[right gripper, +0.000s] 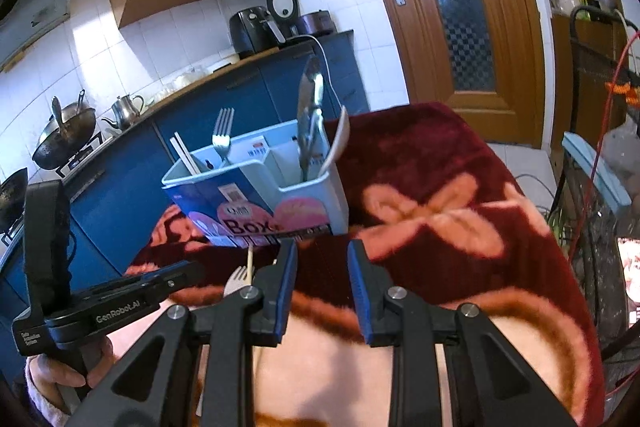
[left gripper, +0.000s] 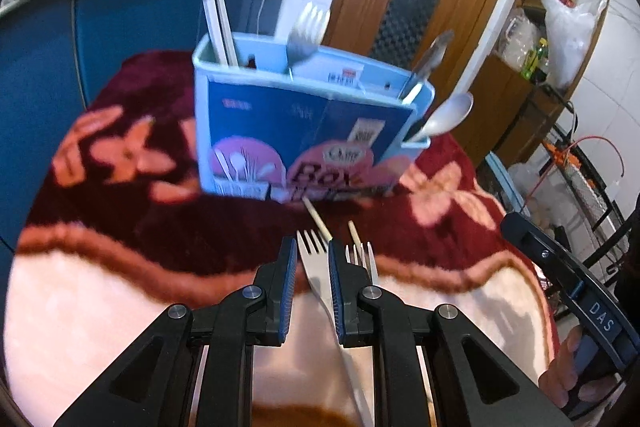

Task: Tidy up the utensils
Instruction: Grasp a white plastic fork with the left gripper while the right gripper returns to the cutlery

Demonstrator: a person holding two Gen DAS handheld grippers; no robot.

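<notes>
A light blue utensil box [left gripper: 304, 131] stands on the blanket, also seen in the right wrist view [right gripper: 256, 211]. It holds white chopsticks [left gripper: 220, 27], a fork [left gripper: 306, 31], a metal spoon [left gripper: 428, 63] and a white spoon [left gripper: 448, 115]. In front of it lie a white fork [left gripper: 314, 263], a second fork [left gripper: 362, 259] and two loose chopsticks [left gripper: 318, 219]. My left gripper [left gripper: 313, 247] hovers over the white fork, which shows through the narrow gap between its jaws. My right gripper [right gripper: 322, 247] is open and holds nothing. It points at the blanket to the right of the box.
The red flowered blanket [left gripper: 160, 227] covers the table. Blue kitchen cabinets [right gripper: 120, 195] run behind the box, with woks [right gripper: 64, 135] on a stove. A wooden door [right gripper: 460, 27] and a wire rack with cables [right gripper: 600, 187] stand to the right.
</notes>
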